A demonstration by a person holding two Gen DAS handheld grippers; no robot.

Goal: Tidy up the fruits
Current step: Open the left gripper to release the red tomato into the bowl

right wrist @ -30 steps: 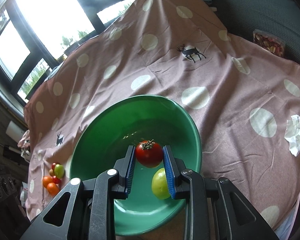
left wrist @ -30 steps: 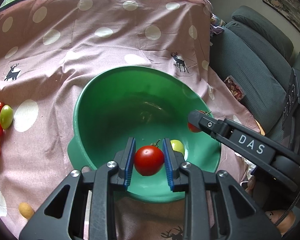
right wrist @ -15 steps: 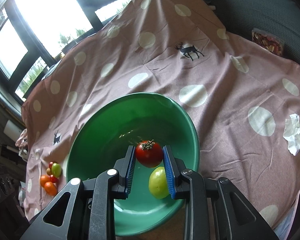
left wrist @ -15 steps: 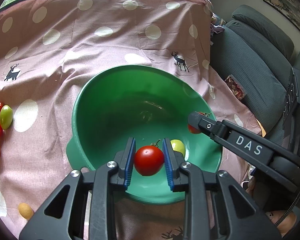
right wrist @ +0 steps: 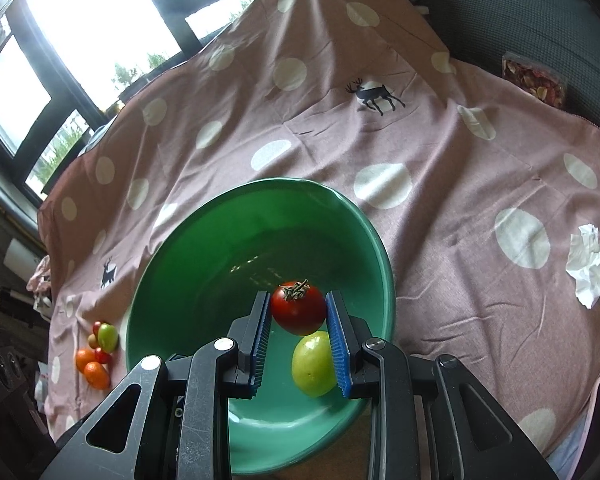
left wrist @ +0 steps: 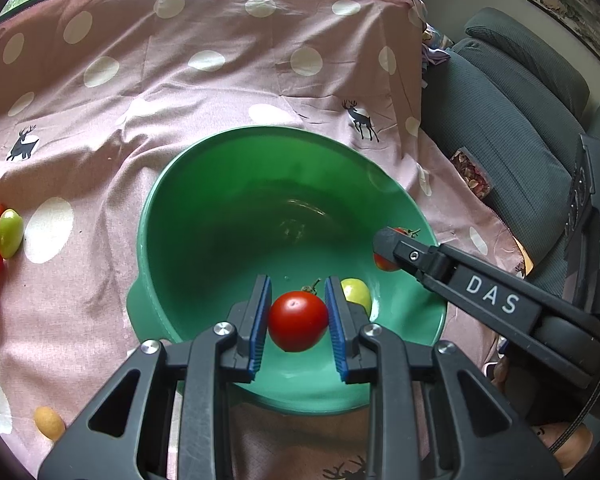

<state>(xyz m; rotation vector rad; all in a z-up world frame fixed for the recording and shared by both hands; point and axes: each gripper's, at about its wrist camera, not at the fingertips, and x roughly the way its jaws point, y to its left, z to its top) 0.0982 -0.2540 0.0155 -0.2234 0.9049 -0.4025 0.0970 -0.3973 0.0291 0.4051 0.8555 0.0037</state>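
Observation:
A green bowl [left wrist: 172,216] sits on the pink spotted cloth; it also shows in the right wrist view [right wrist: 204,248]. My left gripper [left wrist: 298,320] is shut on a red tomato [left wrist: 298,322] above the bowl's near side. My right gripper [right wrist: 298,318] is shut on a red stemmed tomato [right wrist: 298,312] over the bowl, seen from the side in the left wrist view [left wrist: 384,258]. A yellow-green fruit [right wrist: 314,364] lies in the bowl bottom, also in the left wrist view [left wrist: 358,294].
Several small fruits lie on the cloth left of the bowl [left wrist: 4,236] [right wrist: 98,348]. A small yellow fruit [left wrist: 49,422] lies near the front left. A crumpled tissue [right wrist: 592,268] lies at right. A grey sofa [left wrist: 512,128] stands to the right.
Both grippers have shifted slightly toward the bowl, each still holding its tomato. The fruit in the bowl has not moved.

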